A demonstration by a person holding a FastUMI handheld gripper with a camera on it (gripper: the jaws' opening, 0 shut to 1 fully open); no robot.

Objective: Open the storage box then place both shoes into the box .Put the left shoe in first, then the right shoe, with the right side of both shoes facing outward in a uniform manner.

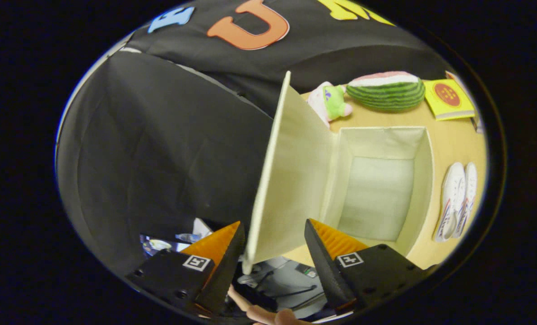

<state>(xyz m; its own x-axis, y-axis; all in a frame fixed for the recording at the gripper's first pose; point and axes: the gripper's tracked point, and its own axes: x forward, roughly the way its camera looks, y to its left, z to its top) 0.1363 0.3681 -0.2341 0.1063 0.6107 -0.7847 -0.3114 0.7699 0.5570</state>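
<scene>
A cream fabric storage box [424, 180] stands on the wooden table with its top open and its inside bare. Its lid [291, 180] is swung up and stands on edge at the box's left side. The lid's free edge sits between the fingers of my gripper [273, 230], which is open with a wide gap and neither pad pressing on it. A pair of white shoes [455, 201] lies side by side on the table just right of the box, beyond the right finger.
Beyond the box on the wooden table [449, 144] lie a watermelon-shaped plush [386, 92], a small pink and green soft toy [331, 103] and a yellow book [449, 98]. A person's hand [259, 311] shows below the fingers.
</scene>
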